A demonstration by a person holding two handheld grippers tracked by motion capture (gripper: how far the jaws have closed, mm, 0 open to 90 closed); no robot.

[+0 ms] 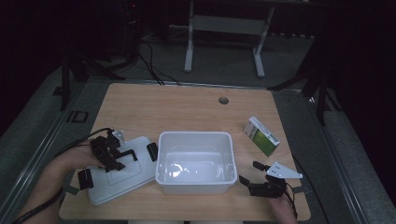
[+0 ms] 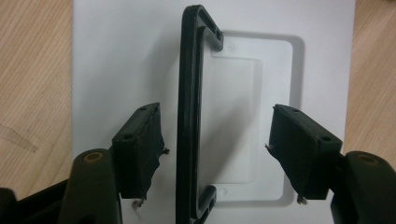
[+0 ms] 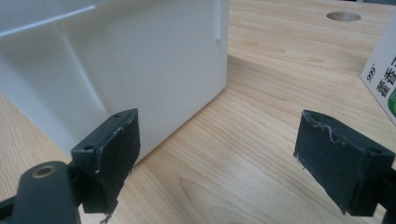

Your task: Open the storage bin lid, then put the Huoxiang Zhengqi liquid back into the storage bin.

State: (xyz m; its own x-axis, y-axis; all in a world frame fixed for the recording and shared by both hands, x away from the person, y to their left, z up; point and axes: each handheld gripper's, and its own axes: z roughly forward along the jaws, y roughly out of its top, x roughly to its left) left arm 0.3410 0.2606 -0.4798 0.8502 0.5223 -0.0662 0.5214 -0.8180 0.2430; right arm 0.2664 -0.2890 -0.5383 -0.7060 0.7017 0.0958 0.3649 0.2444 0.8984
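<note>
A white plastic box (image 1: pixel 194 135) stands open in the middle of the wooden table. Its white lid (image 1: pixel 140 144) lies flat to the box's left, with a black handle (image 1: pixel 128 154) on top. My left gripper (image 1: pixel 112 156) points down over the lid. In the left gripper view the handle (image 2: pixel 189 116) stands between the open jaws of my left gripper (image 2: pixel 217 144), close to the left pad (image 2: pixel 140 149) with a thin gap. My right gripper (image 1: pixel 248 172) rests open near the box's front right corner. In the right gripper view, bare table lies between the jaws of my right gripper (image 3: pixel 219 158), and the box wall (image 3: pixel 154 60) rises just beyond the left jaw.
A green and white carton (image 1: pixel 261 136) lies right of the box, and its edge (image 3: pixel 380 79) shows in the right gripper view. Black clips (image 1: pixel 152 151) sit at the lid's ends. A round hole (image 1: pixel 223 100) is in the table's far side. Metal stand legs rise behind the table.
</note>
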